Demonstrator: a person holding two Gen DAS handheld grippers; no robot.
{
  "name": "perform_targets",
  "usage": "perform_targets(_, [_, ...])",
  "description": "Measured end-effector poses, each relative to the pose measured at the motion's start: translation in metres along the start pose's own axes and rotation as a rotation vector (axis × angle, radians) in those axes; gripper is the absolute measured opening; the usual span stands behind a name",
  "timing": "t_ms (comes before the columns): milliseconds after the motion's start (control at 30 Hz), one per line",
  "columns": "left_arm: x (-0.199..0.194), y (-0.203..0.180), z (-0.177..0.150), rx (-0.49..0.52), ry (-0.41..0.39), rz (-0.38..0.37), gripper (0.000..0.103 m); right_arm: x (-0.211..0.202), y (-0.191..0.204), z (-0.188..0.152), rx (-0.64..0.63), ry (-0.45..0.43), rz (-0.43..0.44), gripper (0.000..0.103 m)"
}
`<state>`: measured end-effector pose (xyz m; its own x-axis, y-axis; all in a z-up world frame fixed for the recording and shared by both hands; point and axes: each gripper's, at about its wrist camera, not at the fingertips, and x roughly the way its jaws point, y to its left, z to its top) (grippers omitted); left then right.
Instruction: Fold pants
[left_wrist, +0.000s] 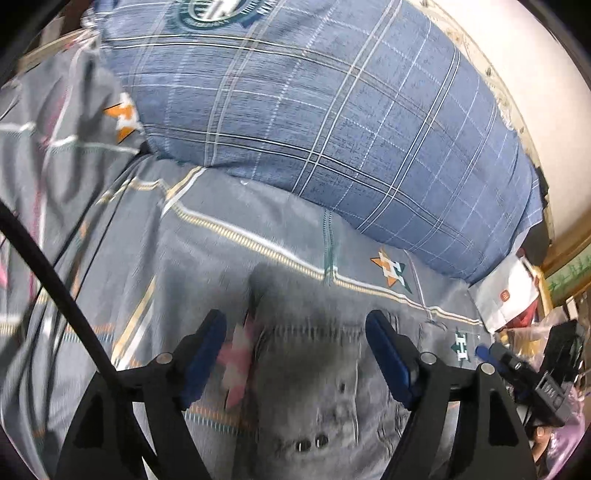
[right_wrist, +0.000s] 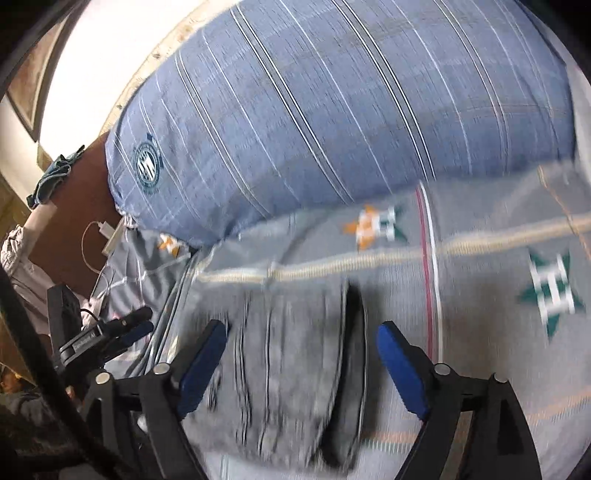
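Note:
Grey washed jeans (left_wrist: 314, 376) lie on the grey patterned bedsheet (left_wrist: 207, 240); two metal buttons show near the bottom of the left wrist view. My left gripper (left_wrist: 295, 325) is open, its blue-padded jaws spread over the jeans' upper edge. In the right wrist view the jeans (right_wrist: 280, 354) lie between the spread jaws of my open right gripper (right_wrist: 301, 332), with a dark folded edge on their right side. The right gripper also shows at the right edge of the left wrist view (left_wrist: 495, 354). The left gripper shows at the left of the right wrist view (right_wrist: 136, 325). Both views are blurred.
A large blue plaid pillow (left_wrist: 332, 110) lies right behind the jeans, also in the right wrist view (right_wrist: 332, 110). A white wall (left_wrist: 517, 55) stands behind it. A white bag and clutter (left_wrist: 509, 291) sit at the bed's right edge. A charger and cable (right_wrist: 105, 232) lie on a brown surface at left.

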<state>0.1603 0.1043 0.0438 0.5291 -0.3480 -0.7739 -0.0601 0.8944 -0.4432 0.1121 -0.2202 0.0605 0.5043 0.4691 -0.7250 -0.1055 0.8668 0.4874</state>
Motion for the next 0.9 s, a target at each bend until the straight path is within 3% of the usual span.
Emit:
perform_targets(167, [0.032, 0.009, -0.019, 0.041, 0.030, -0.071, 0.078, 0.041, -0.026, 0.005, 0.040, -0.007, 0.027, 0.088])
perform_targets(233, [0.050, 0.021, -0.028, -0.029, 0.079, -0.033, 0.069, 0.062, -0.045, -0.002, 0.104, 0.072, -0.007, 0.086])
perform_targets(267, [0.058, 0.023, -0.028, -0.059, 0.116, -0.046, 0.059, 0.071, -0.053, -0.002, 0.134, 0.114, 0.059, 0.085])
perform_targets(333, [0.065, 0.021, -0.022, -0.082, 0.149, -0.103, 0.058, 0.077, -0.058, -0.002, 0.173, 0.128, 0.089, 0.085])
perform_targets(400, [0.066, 0.017, -0.019, -0.063, 0.143, -0.109, 0.058, 0.083, -0.054, 0.000, 0.168, 0.141, 0.159, 0.083])
perform_targets(467, [0.072, 0.018, -0.020, -0.052, 0.147, -0.093, 0.058, 0.096, -0.048, -0.002, 0.154, 0.178, 0.178, 0.074])
perform_targets(567, [0.083, 0.033, -0.023, -0.139, 0.178, -0.134, 0.056, 0.107, -0.051, -0.009, 0.170, 0.187, 0.173, 0.062])
perform_targets(633, [0.079, 0.030, -0.023, -0.134, 0.170, -0.157, 0.038, 0.105, -0.052, -0.008, 0.170, 0.179, 0.179, 0.042])
perform_targets(700, [0.061, 0.020, -0.020, -0.103, 0.126, -0.180, 0.018, 0.095, -0.047, -0.009, 0.148, 0.151, 0.164, 0.028])
perform_targets(800, [0.038, 0.018, -0.013, -0.129, 0.073, -0.269, 0.017, 0.075, -0.041, -0.004, 0.134, 0.088, 0.196, 0.024])
perform_targets(900, [0.038, 0.019, -0.006, -0.119, 0.040, -0.260, 0.017, 0.062, -0.038, 0.001, 0.117, 0.043, 0.221, 0.023])
